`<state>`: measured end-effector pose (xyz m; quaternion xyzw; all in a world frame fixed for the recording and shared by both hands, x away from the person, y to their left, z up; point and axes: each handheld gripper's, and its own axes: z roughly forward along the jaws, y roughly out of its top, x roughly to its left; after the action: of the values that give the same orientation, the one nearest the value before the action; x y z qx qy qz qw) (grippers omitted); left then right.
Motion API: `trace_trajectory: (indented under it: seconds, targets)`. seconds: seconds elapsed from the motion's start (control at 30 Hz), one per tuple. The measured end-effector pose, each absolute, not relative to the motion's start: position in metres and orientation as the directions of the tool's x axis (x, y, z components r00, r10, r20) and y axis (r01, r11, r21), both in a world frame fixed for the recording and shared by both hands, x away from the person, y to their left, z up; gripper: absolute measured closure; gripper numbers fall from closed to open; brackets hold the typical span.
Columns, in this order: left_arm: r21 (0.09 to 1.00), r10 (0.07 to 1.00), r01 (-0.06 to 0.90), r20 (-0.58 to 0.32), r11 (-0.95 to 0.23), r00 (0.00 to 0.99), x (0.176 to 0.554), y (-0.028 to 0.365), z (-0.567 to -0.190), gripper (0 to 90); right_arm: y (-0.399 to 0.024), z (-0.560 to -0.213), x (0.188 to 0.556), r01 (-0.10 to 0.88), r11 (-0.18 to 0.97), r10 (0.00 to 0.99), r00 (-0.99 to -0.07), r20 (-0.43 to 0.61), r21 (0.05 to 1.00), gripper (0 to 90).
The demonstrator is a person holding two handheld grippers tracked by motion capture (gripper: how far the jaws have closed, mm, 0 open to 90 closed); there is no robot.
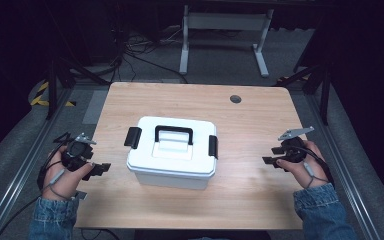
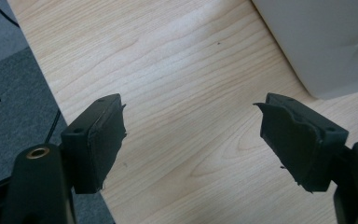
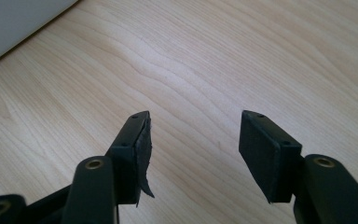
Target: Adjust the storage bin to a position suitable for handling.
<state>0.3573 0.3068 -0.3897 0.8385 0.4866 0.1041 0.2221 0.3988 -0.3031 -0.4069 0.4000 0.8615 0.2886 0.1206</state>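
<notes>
White storage box [image 1: 172, 152] sits mid-counter [image 1: 250, 125], between the two grippers, apart from both. Left gripper [image 1: 96, 168]: fingers [image 2: 95, 142] released, spread wide over bare wood, nothing between them; box wall is ahead of the outer finger in the left gripper view [image 2: 326, 42], not touching. Right gripper [image 1: 272, 161]: fingers [image 3: 265, 151] also released and empty, box corner [image 3: 14, 23] well ahead and off to the side of them. Box reads as rigid moulded plastic, smooth and slightly glossy, rounded corners, flanged lid, so the walls are likely slippery and too wide for one finger pair. Probably light if empty; contents can't be seen. Black handle [image 1: 173, 134] lies folded flat in the lid recess, with black latches on the left end [image 1: 132, 137] and right end [image 1: 213, 146]. Best holds, I'd judge: the latch tabs, one per gripper, for opening, or the handle bar for lifting. Finger pads look like worn, frayed foam, decent friction. Counter is light wood-grain laminate, matte, with a cable grommet [image 1: 235, 98] at the far side.
</notes>
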Motion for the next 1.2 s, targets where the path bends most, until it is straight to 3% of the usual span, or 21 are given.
trace_trajectory:
  seconds: [0.3, 0.8, 1.2]
  targets:
    - [0.479, 0.858, 0.762, -0.034, -0.437, 0.513, 0.358, 0.305, -0.388, 22.6, -0.296, -0.398, 0.399, 0.603, 0.5, 0.751, -0.66, 0.036, 0.621, 44.0]
    - [0.472, 0.849, 0.76, -0.044, -0.447, 0.526, 0.36, 0.303, -0.387, 22.4, -0.269, -0.352, 0.401, 0.513, 0.511, 0.678, -0.734, 0.043, 0.69, 45.5]
    - [0.47, 0.861, 0.768, -0.035, -0.434, 0.508, 0.361, 0.301, -0.389, 19.4, -0.219, -0.317, 0.406, 0.431, 0.541, 0.577, -0.815, 0.055, 0.722, 47.4]
